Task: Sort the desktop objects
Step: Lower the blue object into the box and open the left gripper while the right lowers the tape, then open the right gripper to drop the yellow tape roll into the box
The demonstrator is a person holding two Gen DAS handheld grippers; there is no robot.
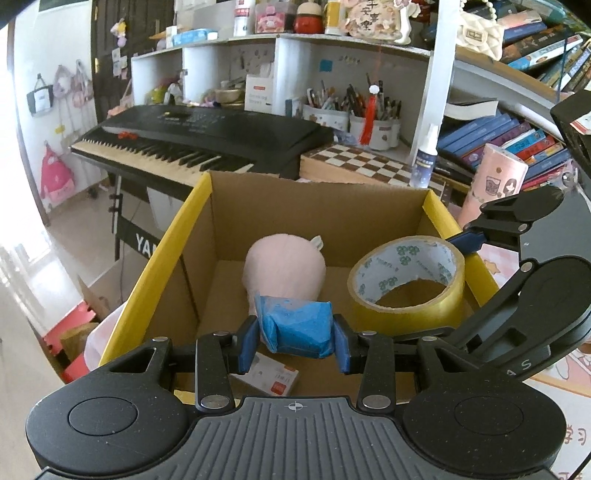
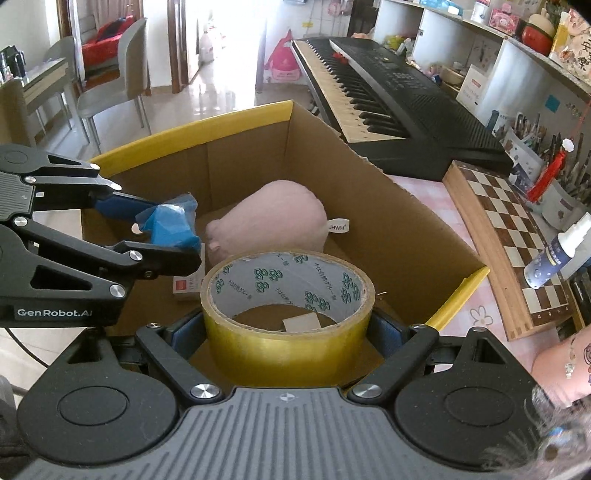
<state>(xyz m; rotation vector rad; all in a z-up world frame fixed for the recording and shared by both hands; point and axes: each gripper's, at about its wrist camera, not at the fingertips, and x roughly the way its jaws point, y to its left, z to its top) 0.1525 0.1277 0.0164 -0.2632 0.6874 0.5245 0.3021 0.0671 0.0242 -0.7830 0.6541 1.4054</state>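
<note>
Clamping blue packet – left fingers; right fingers clamp tape roll – label right view only.

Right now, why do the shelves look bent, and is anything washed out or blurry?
Left wrist view: the fisheye lens bows the shelf, and daylight bleaches the left edge. Right wrist view: the doorway is blown out, with glare on the floor; the tape and box stay sharp.

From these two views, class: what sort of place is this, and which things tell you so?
Most likely a home study or hobby corner. A keyboard piano stands by white shelves crowded with books, pen pots and trinkets, and dining chairs show through a doorway.
</note>
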